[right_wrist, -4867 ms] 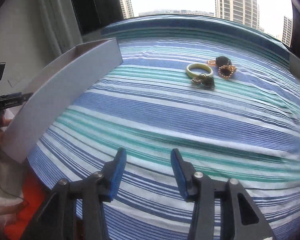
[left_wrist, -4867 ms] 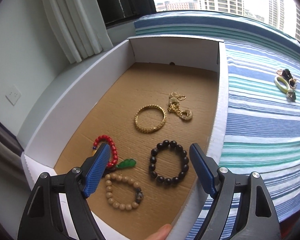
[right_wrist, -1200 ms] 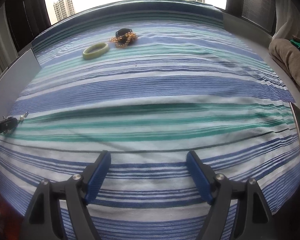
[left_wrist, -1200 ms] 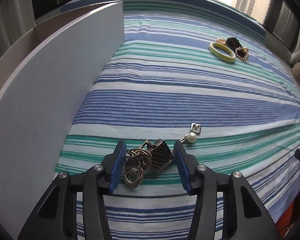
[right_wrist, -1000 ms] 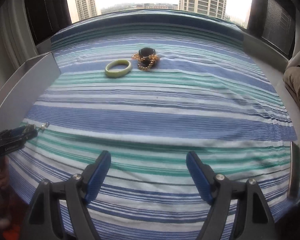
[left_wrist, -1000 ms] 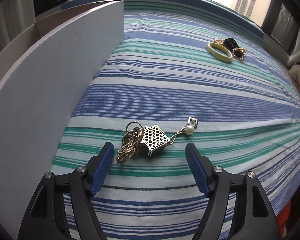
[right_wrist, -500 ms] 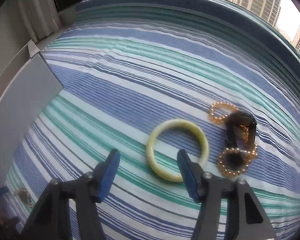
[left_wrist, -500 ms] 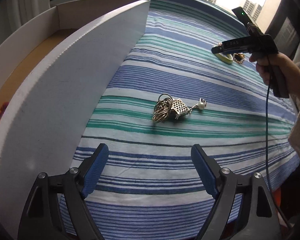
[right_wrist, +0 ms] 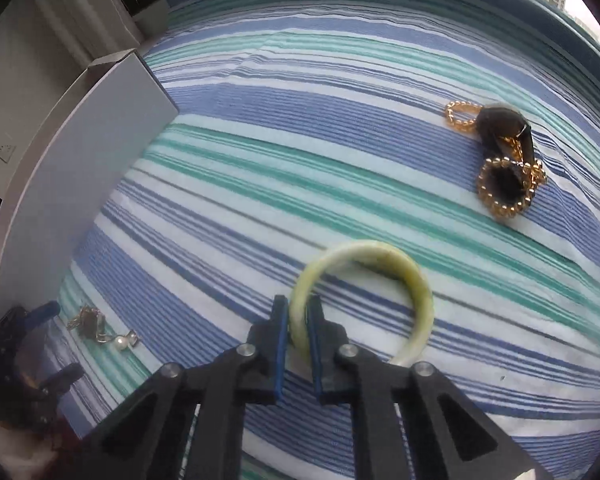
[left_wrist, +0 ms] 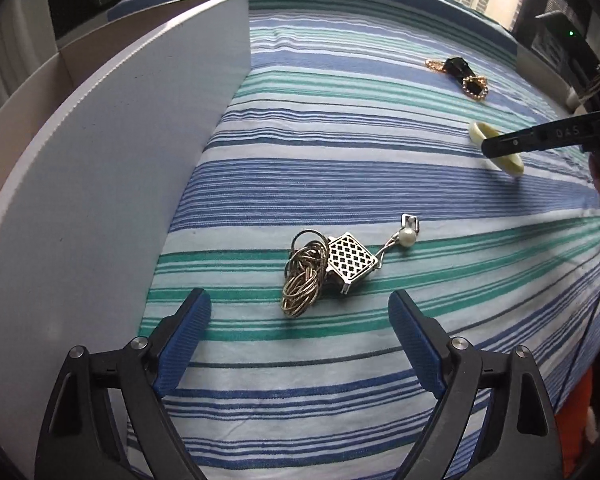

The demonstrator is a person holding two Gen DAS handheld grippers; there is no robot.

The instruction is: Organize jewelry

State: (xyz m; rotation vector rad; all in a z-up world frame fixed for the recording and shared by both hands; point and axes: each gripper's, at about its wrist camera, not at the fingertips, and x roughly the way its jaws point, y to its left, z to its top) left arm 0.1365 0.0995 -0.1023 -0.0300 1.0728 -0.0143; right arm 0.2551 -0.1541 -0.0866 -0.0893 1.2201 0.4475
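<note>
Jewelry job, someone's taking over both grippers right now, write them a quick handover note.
Right gripper: shut on the rim of the jade bangle, which is on or just above the striped cloth.
Left gripper: open, holding nothing, with the chain necklace lying loose on the cloth just ahead of it.
The black and gold bead piece lies untouched farther out on the cloth.
The white box stands to the left; its inside is not in view.
Left to do: bangle, necklace and bead piece all need to go into the box.

Both wrist views look down closely, sharing the striped cloth (left_wrist: 340, 168).
</note>
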